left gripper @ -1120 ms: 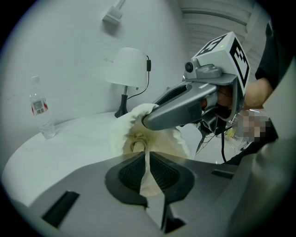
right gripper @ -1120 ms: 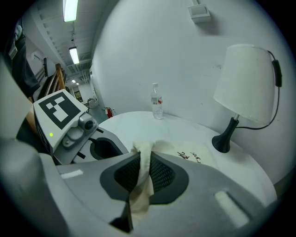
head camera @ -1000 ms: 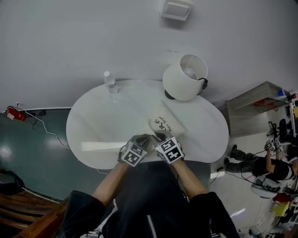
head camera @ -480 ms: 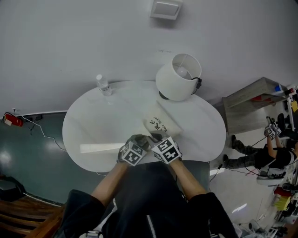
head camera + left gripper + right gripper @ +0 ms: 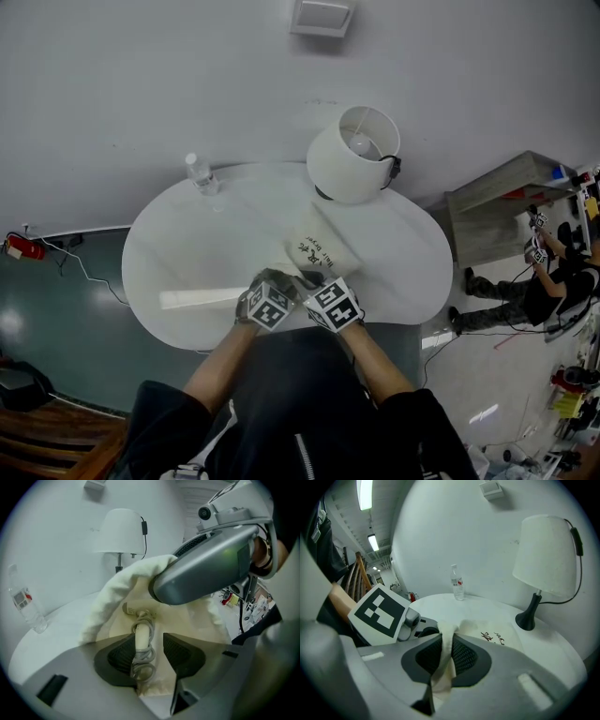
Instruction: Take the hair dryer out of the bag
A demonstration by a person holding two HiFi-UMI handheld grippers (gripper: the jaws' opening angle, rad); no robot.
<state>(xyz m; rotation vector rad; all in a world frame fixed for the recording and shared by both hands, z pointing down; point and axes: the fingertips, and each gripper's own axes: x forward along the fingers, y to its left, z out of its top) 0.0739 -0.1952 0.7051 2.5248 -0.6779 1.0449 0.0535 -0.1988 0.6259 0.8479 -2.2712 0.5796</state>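
Left tongs: jaws spread and just been opening. The dryer handle, a pale tube with a grey cord coiled round it, stands between the two pads. The coil lies close against the left-hand pad, and contact cannot be confirmed. A clear gap shows to the right-hand pad, so the pads do not press the handle.

Right tongs: jaws pressed together on a fold of the bag rim. The cream cloth runs up between the pads and over their tips, and the pinch holds that edge of the mouth raised. In the left gripper view the grey body of the right tongs crosses above the opening.

In the head view both tongs sit side by side at the near edge of the surface, marker cubes toward the person and tips at the bag's near end.

Dryer location: inside the bag, handle end toward the mouth. Only the handle and cord are exposed, and the rest is covered by cloth. The bag lies flat on the white oval surface, its length running away from the person toward the lamp, with dark lettering on its upper face.

Beyond the bag, a lamp with a white shade and dark base stands at the far edge of the surface, its black lead hanging at one side of the shade. A clear bottle stands upright at the far left edge, well apart from the bag and the lamp. A square fitting is mounted on the wall above the lamp.
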